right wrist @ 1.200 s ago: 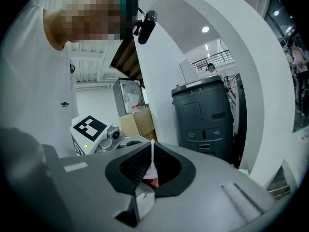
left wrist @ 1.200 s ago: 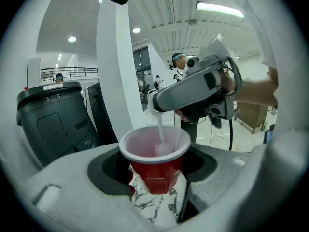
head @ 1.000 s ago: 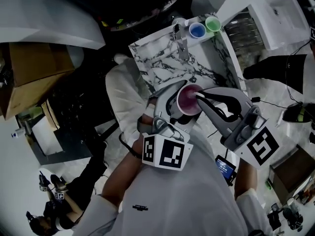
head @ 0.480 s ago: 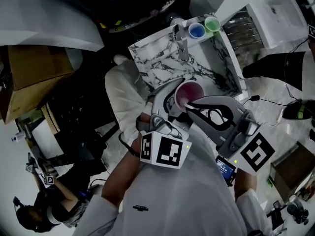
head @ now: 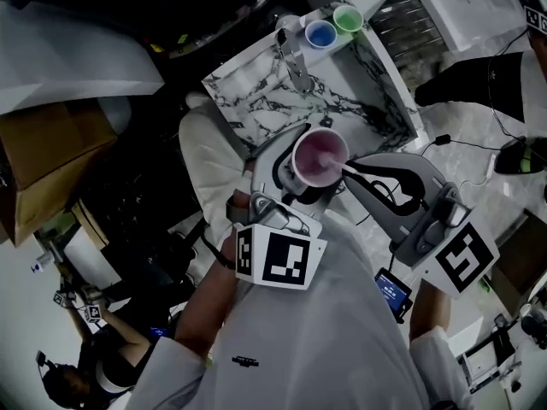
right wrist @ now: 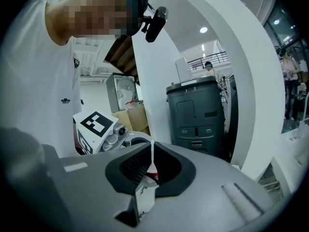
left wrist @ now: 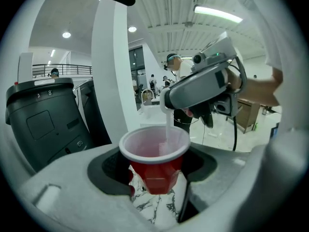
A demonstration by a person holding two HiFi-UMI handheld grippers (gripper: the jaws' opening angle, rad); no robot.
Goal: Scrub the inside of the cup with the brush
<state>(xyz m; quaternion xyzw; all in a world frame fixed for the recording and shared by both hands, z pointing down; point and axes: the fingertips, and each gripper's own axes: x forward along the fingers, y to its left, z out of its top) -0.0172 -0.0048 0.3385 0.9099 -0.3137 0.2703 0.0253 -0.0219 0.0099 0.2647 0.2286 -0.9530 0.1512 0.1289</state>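
A red plastic cup (head: pixel 320 156) with a pale inside is upright between the jaws of my left gripper (head: pixel 301 178), which is shut on its lower body. In the left gripper view the cup (left wrist: pixel 155 170) fills the gap of the left gripper (left wrist: pixel 154 182). A thin white brush handle (left wrist: pixel 167 129) drops from my right gripper (left wrist: pixel 166 103) into the cup, its lower end against the inner wall. My right gripper (head: pixel 349 167) is at the cup's right rim. In the right gripper view the right gripper (right wrist: pixel 152 170) is shut on the handle (right wrist: pixel 153 154); the bristles are hidden.
Behind the cup lies a marble-patterned sink (head: pixel 256 101) with a metal tap (head: pixel 295 58). A blue cup (head: pixel 320 32) and a green cup (head: pixel 347 17) stand at its far corner. A dish rack (head: pixel 410 24) sits to the right, and cables (head: pixel 461 143) run over the counter.
The cup and both grippers have shifted slightly up and left in the head view. The right gripper swung low across the cup, then back to its right rim, moving the brush inside.
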